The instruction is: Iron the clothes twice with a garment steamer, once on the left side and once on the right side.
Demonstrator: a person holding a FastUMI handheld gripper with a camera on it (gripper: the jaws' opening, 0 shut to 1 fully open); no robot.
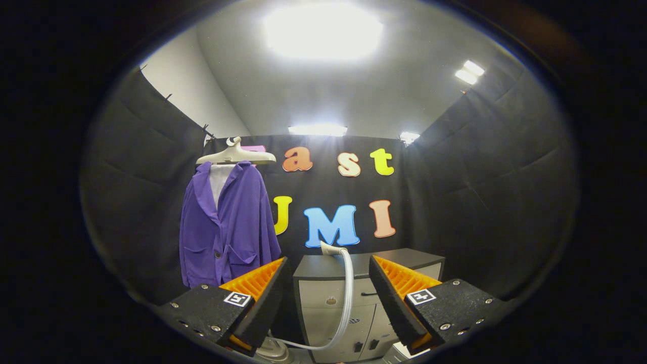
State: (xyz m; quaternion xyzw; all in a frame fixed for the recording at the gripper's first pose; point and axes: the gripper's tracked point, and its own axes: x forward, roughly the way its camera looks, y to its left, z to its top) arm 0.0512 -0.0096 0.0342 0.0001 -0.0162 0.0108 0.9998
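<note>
a: tongs wide open, empty. steamer head on the desk, centre frame; hose between the fingers.
b: jacket hangs centre-left. approach straight, grip the head squarely.

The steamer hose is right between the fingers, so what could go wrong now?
1. The gripper is open and holds nothing. The hose curves between its fingers, so a closing grip might pinch the hose instead of the steamer head on the cabinet.
2. Pulling the head toward the purple jacket could drag the hose across the cabinet's edge and snag it.
3. The jacket hangs loosely on a hanger, so a hard push might swing it away.
</note>
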